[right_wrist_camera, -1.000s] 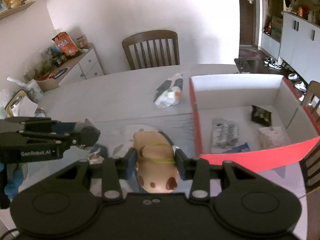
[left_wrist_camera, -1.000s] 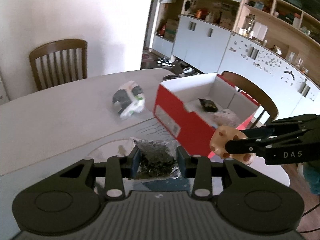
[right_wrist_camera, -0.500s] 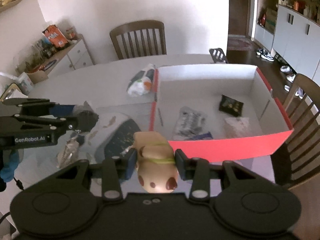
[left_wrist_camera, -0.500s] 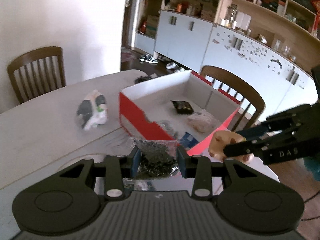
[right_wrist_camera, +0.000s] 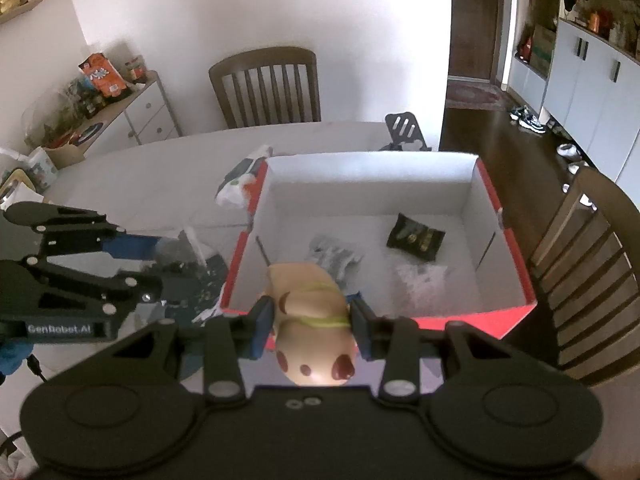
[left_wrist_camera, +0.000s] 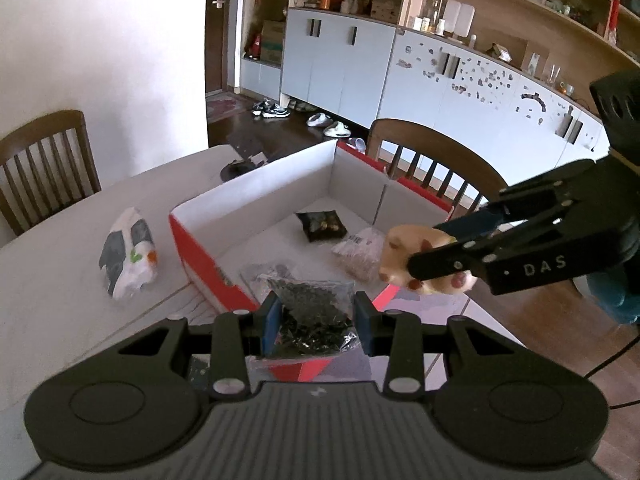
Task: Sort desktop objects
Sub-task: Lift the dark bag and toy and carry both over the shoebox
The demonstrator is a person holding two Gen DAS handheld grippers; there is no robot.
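Left claw, closed on clear packet of dark dried bits, held over near red corner of box; blue pads press packet from both sides. Right claw, closed on tan spotted plush toy with yellow-green band around its middle; toy held above near red wall of box, nose end toward camera. Same right claw seen from left wrist view at right, toy clamped between black fingers, hovering above open box interior.

Box: red outside, white inside, open at top, resting on pale counter. Inside on box floor: black square pouch toward far right, silvery crinkled packet near centre, pale translucent bag just beside it toward right wall. Possibly a small blue item beneath toy at near wall, largely hidden.

Outside box, on counter just beside left wall: white, grey and orange wrapped bundle, lying on its side, apart from both claws. Wooden slat-back chair at far counter edge; second chair close to box's right side. White cabinets with shelving along background wall.
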